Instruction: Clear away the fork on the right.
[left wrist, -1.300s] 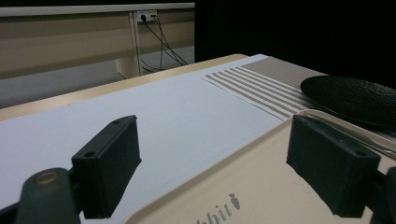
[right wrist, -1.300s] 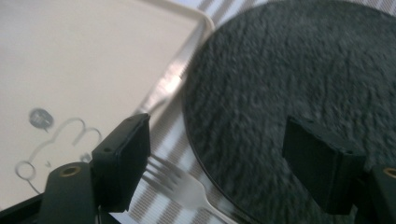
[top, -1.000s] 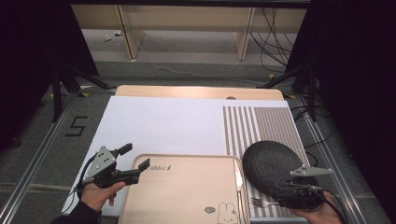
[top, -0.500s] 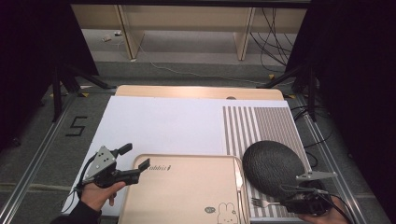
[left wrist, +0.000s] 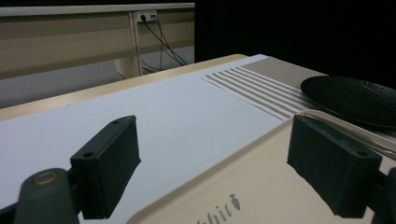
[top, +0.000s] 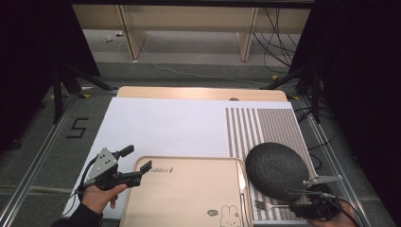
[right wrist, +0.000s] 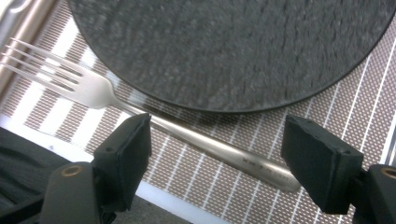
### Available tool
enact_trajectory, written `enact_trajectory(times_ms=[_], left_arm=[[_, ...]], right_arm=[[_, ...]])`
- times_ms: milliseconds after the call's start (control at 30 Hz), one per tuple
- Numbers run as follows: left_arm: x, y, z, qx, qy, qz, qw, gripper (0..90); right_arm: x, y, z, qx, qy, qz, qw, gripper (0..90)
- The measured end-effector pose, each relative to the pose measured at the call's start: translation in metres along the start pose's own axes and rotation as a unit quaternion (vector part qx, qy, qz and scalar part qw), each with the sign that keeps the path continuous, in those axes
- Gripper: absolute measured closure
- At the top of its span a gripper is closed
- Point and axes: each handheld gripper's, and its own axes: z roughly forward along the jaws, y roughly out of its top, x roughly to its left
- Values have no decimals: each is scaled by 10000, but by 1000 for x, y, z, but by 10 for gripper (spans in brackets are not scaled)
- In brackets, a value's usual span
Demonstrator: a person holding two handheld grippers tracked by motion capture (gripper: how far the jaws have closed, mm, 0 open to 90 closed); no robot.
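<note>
Fork [right wrist: 154,126] pickup under way: the right hand-held gripper [right wrist: 217,158] hangs over the handle with jaws spread wide and nothing pinched, the fork lying on the striped mat [right wrist: 327,116] just beside the black plate [right wrist: 233,46], tines toward the gold tray [top: 189,194]. A clean grip likely means centring the jaws across the thin handle, lowering to the surface and closing without nudging the plate's rim. The left hand-held gripper [left wrist: 212,163], also spread, hovers at the tray's corner.

White mat [top: 165,127] bare and open, black plate [top: 276,170] crowding fork [top: 269,205], tray [top: 189,194] alongside
</note>
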Motion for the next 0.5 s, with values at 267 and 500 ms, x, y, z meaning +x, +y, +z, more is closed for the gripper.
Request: enact_trajectory(times_ms=[267,500], left_arm=[[0,0,0,1,-8,-7,10000,161],[-1,0,0,-1,-10,-1,10000,163]], right_arm=[[-7,0,7,205,26,67,9998,258],[-8,3,16,336,114,-8,9994,258]])
